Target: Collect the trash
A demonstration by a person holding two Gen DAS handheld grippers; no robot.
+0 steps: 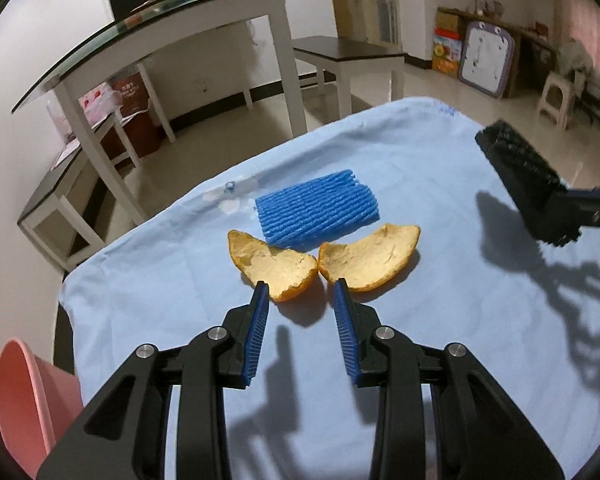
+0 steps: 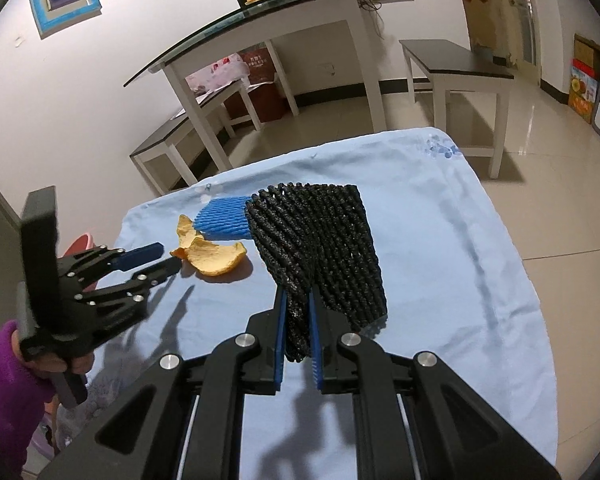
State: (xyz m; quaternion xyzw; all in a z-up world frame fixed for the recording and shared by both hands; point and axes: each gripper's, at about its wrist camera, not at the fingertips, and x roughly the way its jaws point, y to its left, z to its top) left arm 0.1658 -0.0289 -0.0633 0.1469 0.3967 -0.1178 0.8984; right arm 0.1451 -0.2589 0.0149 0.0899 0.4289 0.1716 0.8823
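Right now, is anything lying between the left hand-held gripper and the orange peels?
No. In the left wrist view the open left hand-held gripper sits right at the two orange peels; only bare blue cloth shows there.

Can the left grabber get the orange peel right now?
Probably yes. The left hand-held gripper is open, its tips right at the nearer orange peel, with nothing between them. The blue foam net lies behind the peel, out of the way.

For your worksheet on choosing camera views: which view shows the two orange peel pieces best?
The left wrist view: both orange peel pieces lie centred and close, just beyond the open left gripper. The right wrist view shows them small, off to the left and overlapping.
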